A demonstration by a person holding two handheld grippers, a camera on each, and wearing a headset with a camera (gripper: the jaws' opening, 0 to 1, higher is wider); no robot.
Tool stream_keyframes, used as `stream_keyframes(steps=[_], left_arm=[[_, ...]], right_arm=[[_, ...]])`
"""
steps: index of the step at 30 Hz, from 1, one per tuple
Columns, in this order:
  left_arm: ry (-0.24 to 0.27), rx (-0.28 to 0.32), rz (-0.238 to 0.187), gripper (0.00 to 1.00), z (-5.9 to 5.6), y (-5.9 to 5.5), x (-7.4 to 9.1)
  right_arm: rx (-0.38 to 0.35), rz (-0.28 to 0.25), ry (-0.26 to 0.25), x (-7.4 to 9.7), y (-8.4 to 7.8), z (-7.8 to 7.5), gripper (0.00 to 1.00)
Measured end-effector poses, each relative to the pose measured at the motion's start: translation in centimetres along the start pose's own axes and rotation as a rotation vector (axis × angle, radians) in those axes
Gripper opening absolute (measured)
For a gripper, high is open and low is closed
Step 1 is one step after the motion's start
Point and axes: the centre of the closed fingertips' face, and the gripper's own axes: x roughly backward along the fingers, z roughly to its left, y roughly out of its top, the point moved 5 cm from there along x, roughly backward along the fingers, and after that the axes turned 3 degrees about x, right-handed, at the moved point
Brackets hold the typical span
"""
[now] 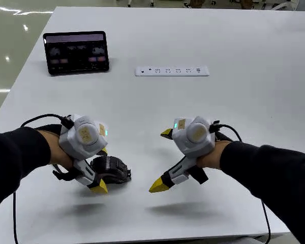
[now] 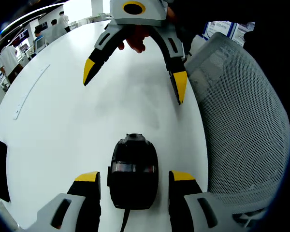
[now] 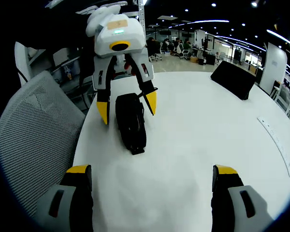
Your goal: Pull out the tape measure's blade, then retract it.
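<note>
Near the white desk's [image 1: 193,40] front edge, toward its left corner, the black rubber-cased tape measure [image 3: 130,121] lies between the yellow-tipped jaws of my left claw [image 2: 135,177]. They straddle it with a sliver of gap each side, not clamped. My right claw [image 3: 152,169] faces it nearby, jaws spread wide and holding nothing.

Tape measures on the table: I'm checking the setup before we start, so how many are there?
1. The black tape measure sits on the white table between the left gripper's open jaws, opposite the open right gripper.
</note>
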Motion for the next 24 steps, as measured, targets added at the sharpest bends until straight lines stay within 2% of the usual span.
stream_keyframes(steps=[2,3,4,5,13,18,21,24], left_arm=[[-0.002,0.001,0.003,0.46,0.0,0.0,0.0],[-0.001,-0.016,0.005,0.39,0.0,-0.1,-0.1],[0.035,-0.061,0.015,0.35,0.6,-0.2,0.0],[0.017,-0.044,0.010,0.34,0.2,-0.2,0.0],[0.018,-0.045,-0.005,0.33,0.5,-0.2,-0.1],[0.018,-0.053,-0.020,0.33,0.5,-0.3,-0.2],[0.017,-0.080,-0.004,0.33,0.4,-0.3,-0.2],[0.024,-0.080,0.017,0.33,0.4,-0.2,-0.3]], right_arm=[[0.007,0.002,0.012,-0.5,0.3,0.3,0.98],[0.016,0.001,0.020,-0.9,0.5,0.5,0.97],[0.024,0.001,0.024,-1.1,0.6,0.5,0.95],[0.030,-0.001,0.028,-1.3,0.8,0.6,0.93],[0.072,-0.012,0.029,-2.0,1.6,0.6,0.73],[0.098,-0.012,0.027,-2.2,1.8,0.7,0.66],[0.109,-0.008,0.026,-2.4,1.9,0.8,0.65],[0.133,-0.006,0.020,-2.8,2.0,0.9,0.64]])
